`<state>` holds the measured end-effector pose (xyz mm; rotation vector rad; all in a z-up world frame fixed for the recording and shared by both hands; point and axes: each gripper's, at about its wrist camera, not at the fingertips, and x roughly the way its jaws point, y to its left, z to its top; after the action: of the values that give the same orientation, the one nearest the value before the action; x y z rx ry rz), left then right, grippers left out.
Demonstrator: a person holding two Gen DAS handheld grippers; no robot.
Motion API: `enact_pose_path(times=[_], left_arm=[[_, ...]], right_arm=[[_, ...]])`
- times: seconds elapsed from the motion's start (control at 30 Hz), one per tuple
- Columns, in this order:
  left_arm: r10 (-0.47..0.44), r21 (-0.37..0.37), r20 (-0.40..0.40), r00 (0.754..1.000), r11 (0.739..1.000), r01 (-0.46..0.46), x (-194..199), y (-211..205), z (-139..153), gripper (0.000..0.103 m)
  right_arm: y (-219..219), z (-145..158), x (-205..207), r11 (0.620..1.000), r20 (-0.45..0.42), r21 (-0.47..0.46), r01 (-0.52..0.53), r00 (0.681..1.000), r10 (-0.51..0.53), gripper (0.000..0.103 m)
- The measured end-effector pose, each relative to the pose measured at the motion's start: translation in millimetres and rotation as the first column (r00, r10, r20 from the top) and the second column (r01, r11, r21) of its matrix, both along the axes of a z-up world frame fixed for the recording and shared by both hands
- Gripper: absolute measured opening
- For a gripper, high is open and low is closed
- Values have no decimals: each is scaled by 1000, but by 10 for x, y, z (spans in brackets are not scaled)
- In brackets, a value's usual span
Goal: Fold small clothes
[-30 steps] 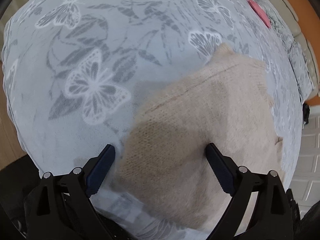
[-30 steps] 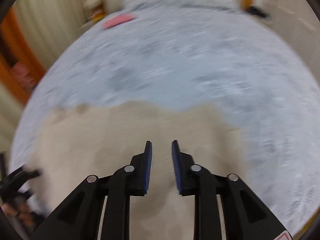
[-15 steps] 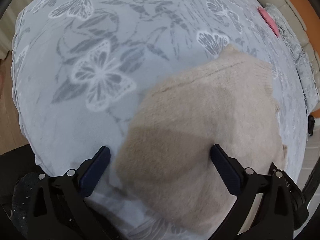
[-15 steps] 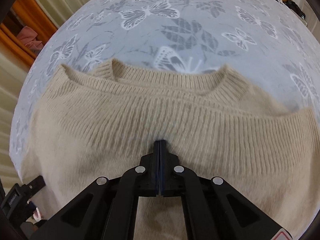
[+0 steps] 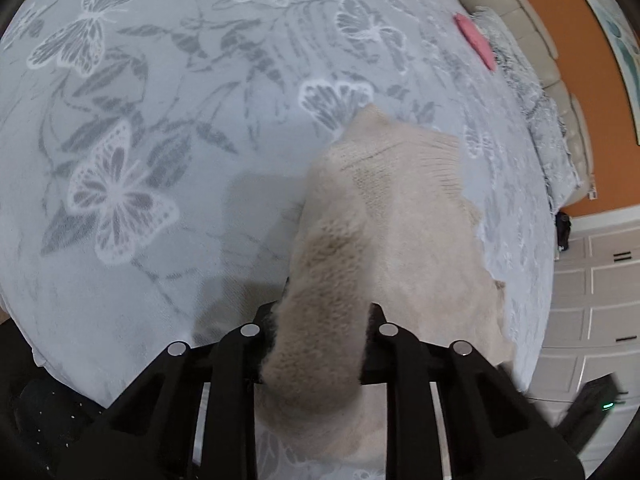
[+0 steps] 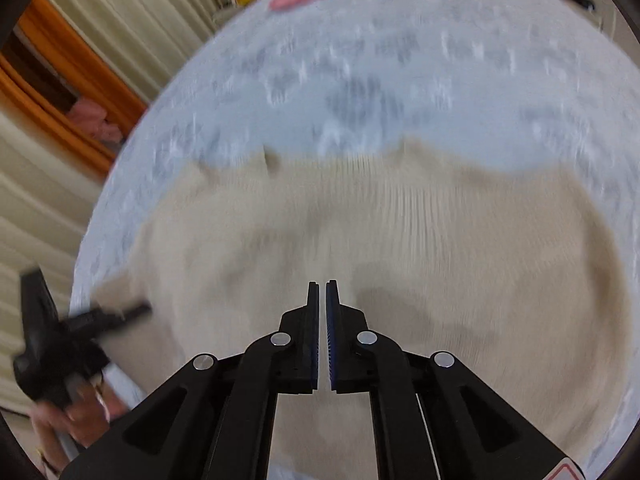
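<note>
1. Over on the left, the bedspread [image 5: 168, 128] is pale grey with white butterflies, and it is bare there apart from a soft shadow beside the garment.
2. The left gripper [image 5: 320, 320] has its jaws closing on a bunched fold of the beige sweater [image 5: 404, 216]. The fuzzy knit fills the gap between the fingers and bulges out above and below them, so I take it as a real pinch on the near left edge.
3. The sweater lies on the bed near its front edge, spread mostly flat, with the ribbed neckline on the far side, away from the grippers.
4. It looks light, thick and very limp. I would expect it to sag and stretch when lifted by one point, and the fluffy surface should grip the pads rather than slip.
5. Good places to take hold, to my eye, are the firmer ribbed hem and the shoulder seams. A pinch in the middle of the body would just draw up a peak.
6. The right gripper [image 6: 322, 320] hangs above the middle of the sweater with its jaws all but touching, only a sliver between the blue pads and nothing caught in them. That view is smeared.
7. Far right of the bed, a pink cloth [image 5: 476, 42] lies well apart, near the pillow [image 5: 532, 92].
</note>
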<state>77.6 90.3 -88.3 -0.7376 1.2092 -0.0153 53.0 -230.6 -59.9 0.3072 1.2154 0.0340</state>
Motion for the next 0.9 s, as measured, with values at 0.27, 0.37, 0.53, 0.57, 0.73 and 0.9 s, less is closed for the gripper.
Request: enact_pose_path(times=[0.27, 0.37, 0.53, 0.57, 0.73, 0.9], left_arm=[[-178, -12, 298, 938, 982, 190, -226, -558, 1137, 18], [-289, 17, 376, 880, 952, 305, -366, -993, 1452, 18], [-441, 103, 407, 800, 892, 439, -640, -1734, 1577, 18], [-460, 115, 403, 791, 883, 455, -676, -1843, 1567, 18], [-564, 197, 359, 744, 825, 530, -771, -2391, 1428, 19], [-674, 253, 279, 684, 739, 625, -901, -3136, 999, 19]], right_arm=[[1, -314, 12, 1000, -12, 23, 13, 1000, -13, 0], [-119, -356, -14, 993, -11, 111, 41, 999, -40, 0], [-256, -347, -70, 972, -15, 229, 62, 998, -60, 0], [-330, -305, -102, 964, -11, 255, 75, 997, -75, 0], [-1134, 309, -794, 948, 132, 226, 223, 957, -257, 6], [-1899, 623, -1677, 922, 182, 151, 356, 907, -380, 11]])
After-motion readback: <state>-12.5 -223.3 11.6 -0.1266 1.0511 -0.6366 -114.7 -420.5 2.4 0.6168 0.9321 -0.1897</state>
